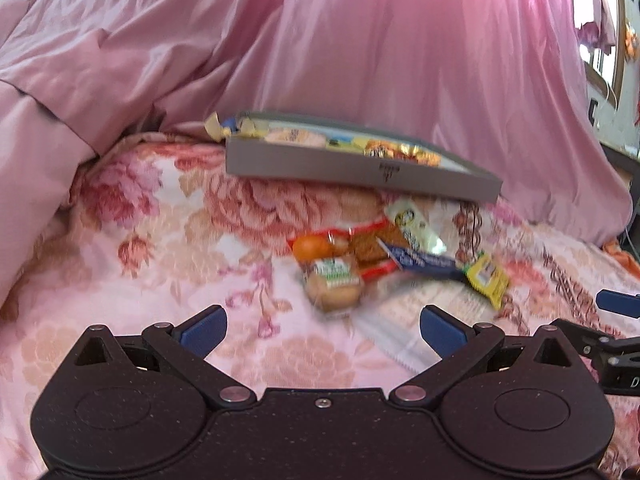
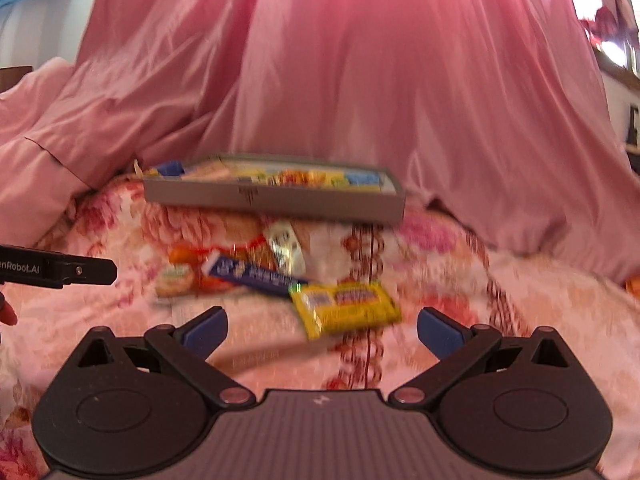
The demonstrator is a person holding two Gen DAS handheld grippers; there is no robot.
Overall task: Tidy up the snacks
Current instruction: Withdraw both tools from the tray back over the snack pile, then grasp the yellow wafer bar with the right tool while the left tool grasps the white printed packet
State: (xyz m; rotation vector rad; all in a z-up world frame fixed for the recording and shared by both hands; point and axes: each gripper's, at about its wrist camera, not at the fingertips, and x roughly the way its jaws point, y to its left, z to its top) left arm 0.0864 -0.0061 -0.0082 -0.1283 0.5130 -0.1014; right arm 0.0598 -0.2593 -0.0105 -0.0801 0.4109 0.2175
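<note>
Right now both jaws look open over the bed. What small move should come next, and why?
Probably ease the right gripper forward and down onto the yellow packet. It lies nearest, just ahead of the open jaws, loose on the bedspread and at the edge of the pile, while the grey tray behind already holds snacks. The left gripper is open and empty too.

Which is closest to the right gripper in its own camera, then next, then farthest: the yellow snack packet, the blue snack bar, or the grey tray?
1. Yellow snack packet: nearest, just ahead of the right gripper, between its open fingers.
2. Blue snack bar: farther back, toward the left.
3. Grey tray: farthest, against the pink curtain.
</note>
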